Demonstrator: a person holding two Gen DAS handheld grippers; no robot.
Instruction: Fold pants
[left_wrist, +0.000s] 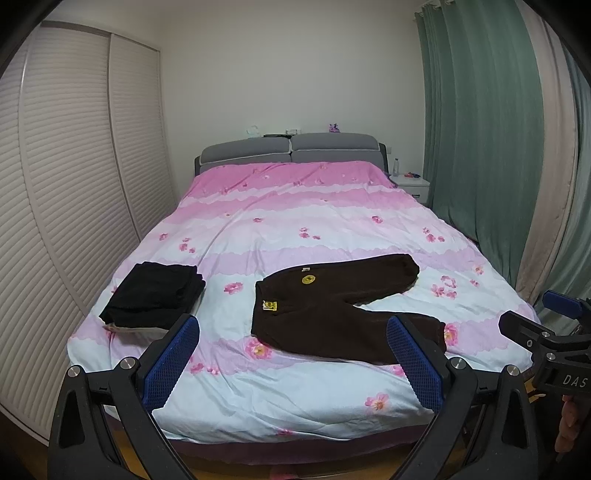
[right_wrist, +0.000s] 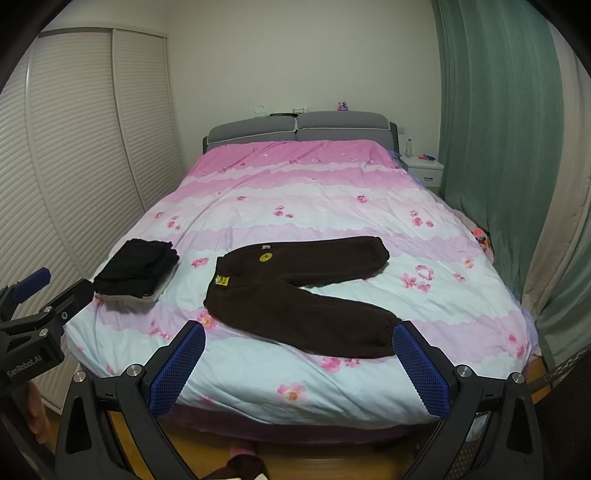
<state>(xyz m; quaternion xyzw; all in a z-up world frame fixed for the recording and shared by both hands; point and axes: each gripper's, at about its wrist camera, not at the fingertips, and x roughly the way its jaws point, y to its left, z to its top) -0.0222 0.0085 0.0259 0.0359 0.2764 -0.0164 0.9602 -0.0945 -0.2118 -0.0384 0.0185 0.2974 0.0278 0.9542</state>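
Brown pants (left_wrist: 332, 314) spread flat, legs splayed, near the foot edge of the bed (left_wrist: 295, 402), a folded black stack (left_wrist: 151, 295) well apart leftward; left gripper (left_wrist: 291, 354) and right gripper (right_wrist: 299, 358) both released, hovering off that edge.

Soft, even indoor light fills both views, somewhat dim with a faint cool cast and no glare. Shadows are weak; the dark pants (left_wrist: 332, 310) lose nearly all fabric detail. Fisheye distortion bows the wardrobe doors (left_wrist: 74, 206) and curtain (right_wrist: 506, 140), and black vignetting fills the corners. Focus is mildly soft throughout.
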